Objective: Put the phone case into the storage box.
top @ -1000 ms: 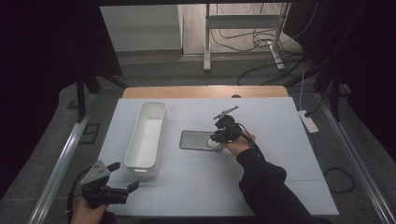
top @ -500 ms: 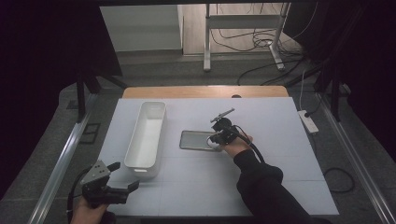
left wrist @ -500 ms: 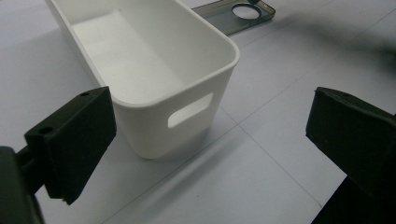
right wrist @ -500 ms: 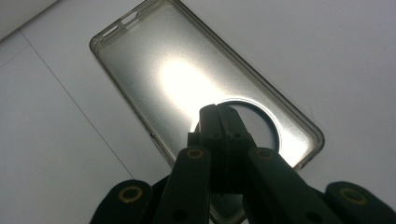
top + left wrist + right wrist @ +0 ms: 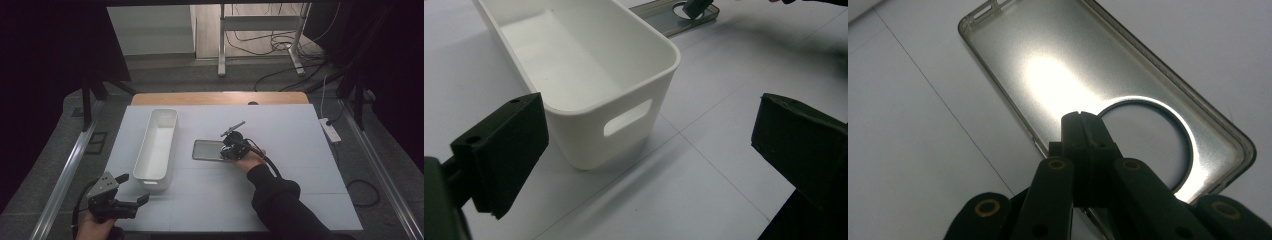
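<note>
Phone case (image 5: 210, 150), clear and smoky, flat on the worktop (image 5: 300, 150), right under the tips of the right hand-held gripper (image 5: 231, 151); jaws just drawn fully together at its near long edge by the round cutout. Left hand-held gripper (image 5: 649, 145) wide open, just short of the white bin (image 5: 589, 65), nothing between.

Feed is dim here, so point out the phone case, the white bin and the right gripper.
phone case (image 5: 1073, 75): right gripper view, inner back panel.
white bin (image 5: 158, 145): high view, inside floor.
right gripper (image 5: 1082, 131): right gripper view, tips of the closed fingers.
</note>
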